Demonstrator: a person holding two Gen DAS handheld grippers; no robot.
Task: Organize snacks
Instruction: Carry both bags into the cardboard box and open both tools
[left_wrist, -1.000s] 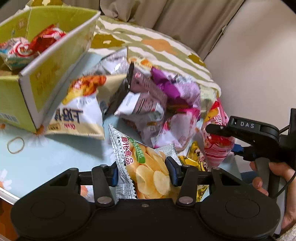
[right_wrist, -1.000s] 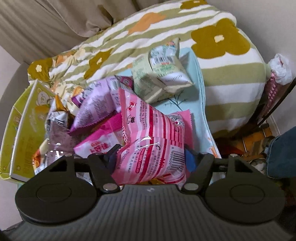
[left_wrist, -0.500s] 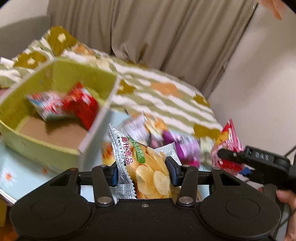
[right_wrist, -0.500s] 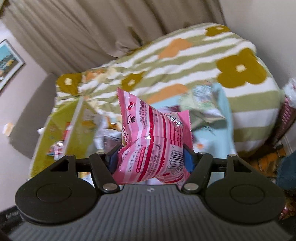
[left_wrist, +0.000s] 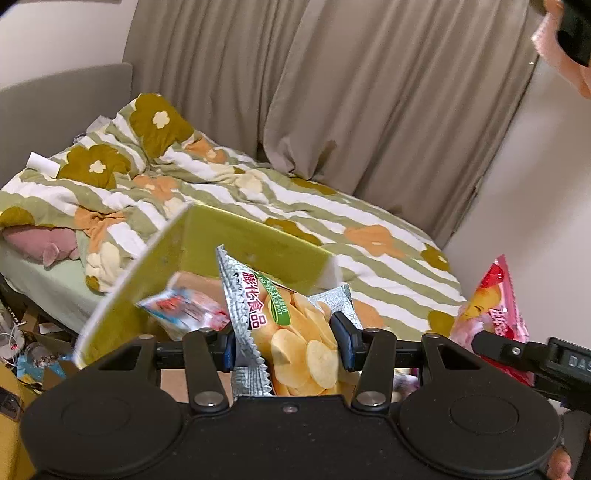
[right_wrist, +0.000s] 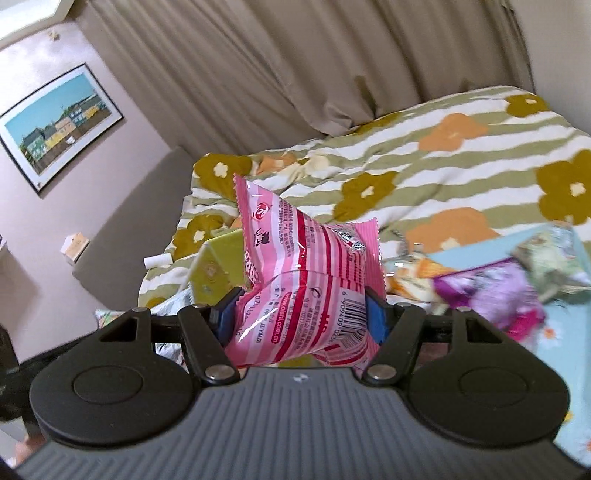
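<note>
My left gripper (left_wrist: 286, 341) is shut on a silver bag of potato chips (left_wrist: 295, 328), held in the air just in front of the open yellow-green box (left_wrist: 255, 243). A red, white and blue packet (left_wrist: 184, 308) lies inside that box. My right gripper (right_wrist: 299, 314) is shut on a pink striped snack bag (right_wrist: 314, 280), raised above the table; the same pink bag (left_wrist: 493, 314) shows at the right of the left wrist view. A corner of the box (right_wrist: 218, 262) peeks out left of the pink bag.
Several loose snack bags, purple (right_wrist: 491, 291) and pale green (right_wrist: 550, 266), lie blurred on the light blue tabletop (right_wrist: 565, 369) at the right. Behind stands a bed with a striped flowered duvet (left_wrist: 229, 188), beige curtains and a framed picture (right_wrist: 55, 129).
Both grippers have risen with their bags and swung left toward the box. The snack pile has dropped out of the left wrist view; the box interior now sits right ahead.
</note>
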